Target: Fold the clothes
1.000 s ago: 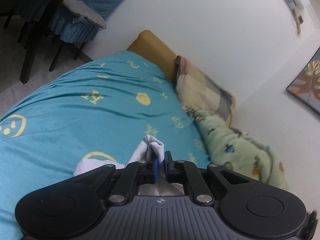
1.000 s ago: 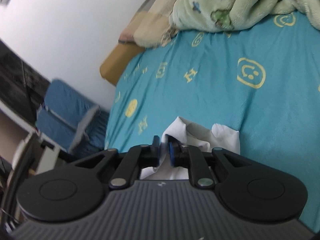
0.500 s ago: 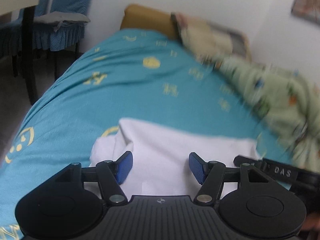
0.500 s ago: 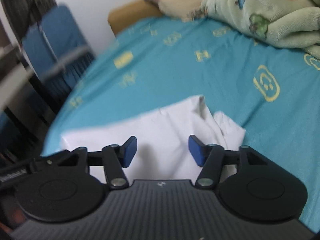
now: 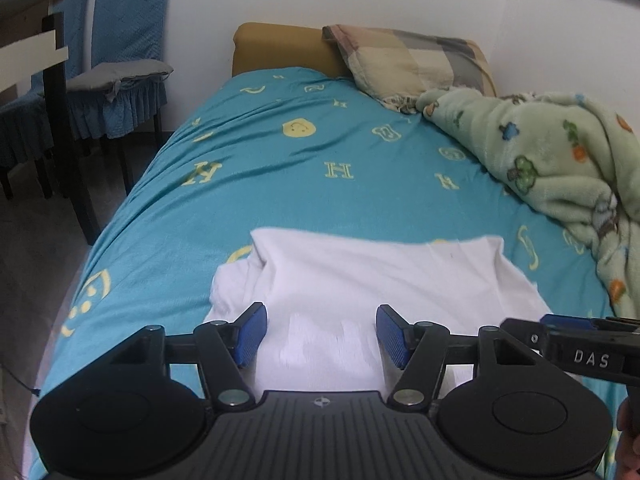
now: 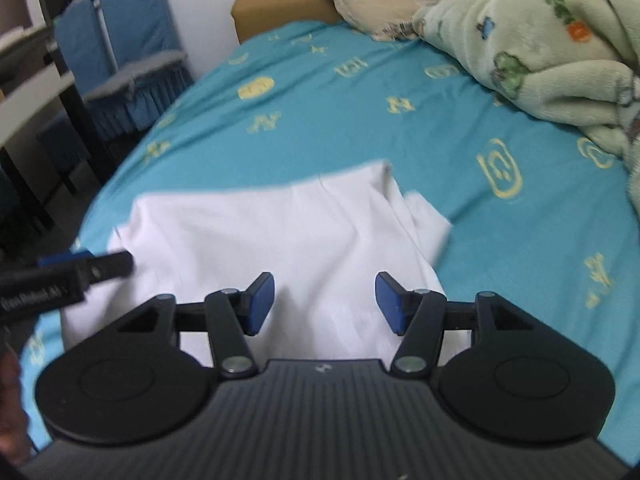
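Hovering: left hand-held gripper [image 5: 319, 334] and right hand-held gripper [image 6: 324, 303] both stand with jaws apart, gripping nothing, above the white garment [image 5: 372, 280].
Garment: lies flat on the teal bed sheet [image 5: 280, 184], near end, well short of the green blanket [image 5: 560, 168].
Next fold: best begun by pinching both corners evenly, lifting together so layers stay aligned.

We see a plain white garment [image 5: 372, 276] on a teal bedsheet [image 5: 280, 184] printed with yellow letters and smiley faces. The blanket [image 5: 560, 168] is pale green with small coloured figures, the pillow [image 5: 412, 60] checked beige and grey, the chair covers [image 5: 124, 32] blue. Our gripper pads [image 5: 250, 334] are blue on black.
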